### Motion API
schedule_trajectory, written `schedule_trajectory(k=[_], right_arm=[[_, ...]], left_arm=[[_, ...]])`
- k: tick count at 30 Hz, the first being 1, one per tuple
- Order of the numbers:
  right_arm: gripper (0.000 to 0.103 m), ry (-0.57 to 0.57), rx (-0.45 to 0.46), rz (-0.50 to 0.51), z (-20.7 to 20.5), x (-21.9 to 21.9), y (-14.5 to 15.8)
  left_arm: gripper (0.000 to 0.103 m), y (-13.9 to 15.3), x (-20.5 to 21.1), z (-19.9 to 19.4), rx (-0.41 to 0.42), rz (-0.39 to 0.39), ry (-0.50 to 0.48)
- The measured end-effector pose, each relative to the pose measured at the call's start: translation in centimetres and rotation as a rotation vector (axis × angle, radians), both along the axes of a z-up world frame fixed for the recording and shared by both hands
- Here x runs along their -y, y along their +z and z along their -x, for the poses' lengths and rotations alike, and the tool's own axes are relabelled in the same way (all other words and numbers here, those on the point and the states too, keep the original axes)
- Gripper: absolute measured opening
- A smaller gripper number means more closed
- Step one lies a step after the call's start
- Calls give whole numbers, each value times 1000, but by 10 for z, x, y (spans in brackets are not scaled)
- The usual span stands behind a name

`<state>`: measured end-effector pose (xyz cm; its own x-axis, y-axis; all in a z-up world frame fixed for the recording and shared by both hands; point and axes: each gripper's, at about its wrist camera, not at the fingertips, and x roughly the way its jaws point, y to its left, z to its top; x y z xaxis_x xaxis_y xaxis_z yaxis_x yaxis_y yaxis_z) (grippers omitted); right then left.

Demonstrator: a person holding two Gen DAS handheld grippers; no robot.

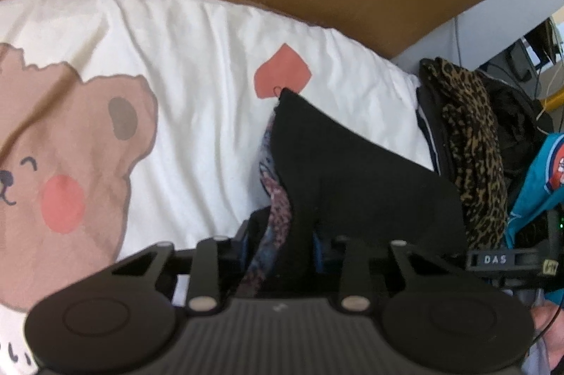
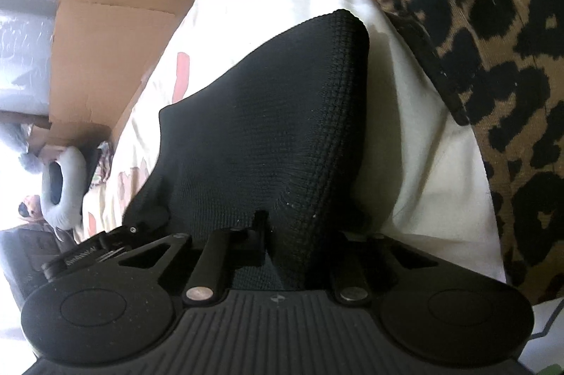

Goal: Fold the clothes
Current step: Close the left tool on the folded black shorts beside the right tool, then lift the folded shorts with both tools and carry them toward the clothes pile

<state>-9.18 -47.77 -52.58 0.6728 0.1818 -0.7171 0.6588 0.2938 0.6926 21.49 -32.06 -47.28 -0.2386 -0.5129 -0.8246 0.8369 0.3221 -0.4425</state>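
While both grippers hover over the bear-print bed sheet point(image 1: 197, 57), the left gripper point(image 1: 282, 244) has its fingers pinched narrow on the black garment point(image 1: 345, 163) — patterned lining showing — and the right gripper point(image 2: 299, 234) clamps the same knit cloth beside a leopard-print garment point(image 2: 493, 22).

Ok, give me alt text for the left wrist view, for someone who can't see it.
The left claw grips a black garment with a patterned lining, lifted over a white bedsheet printed with a bear and a heart. A leopard-print garment tops a clothes pile at right.
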Motion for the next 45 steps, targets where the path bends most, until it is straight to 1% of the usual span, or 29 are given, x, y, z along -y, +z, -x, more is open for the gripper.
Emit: schedule_trajectory(k=[5,12,21,26,31,34,40,45], right_arm=[[10,19,18,50,2,-6,14],[9,51,55,125,4,-13,33],[9,82,110,213,5,-19,69],[9,108,129,271,5,-31,101],[9,132,152,334,7,-38,143],[9,143,173,377,9,-40,170],[9,157,206,440,4,-48,224],[9,164,242,472,13,-52,265]], left_arm=[[30,13,-10,3,0,17,48],[28,37,-30,14,8,66,90],[28,77,-57,30,30,126,155],[27,102,-72,37,35,143,218],[27,136,-85,46,44,171,250],[27,159,-89,50,58,194,338],[27,207,-95,58,91,230,362],[27,249,-101,63,111,249,381]])
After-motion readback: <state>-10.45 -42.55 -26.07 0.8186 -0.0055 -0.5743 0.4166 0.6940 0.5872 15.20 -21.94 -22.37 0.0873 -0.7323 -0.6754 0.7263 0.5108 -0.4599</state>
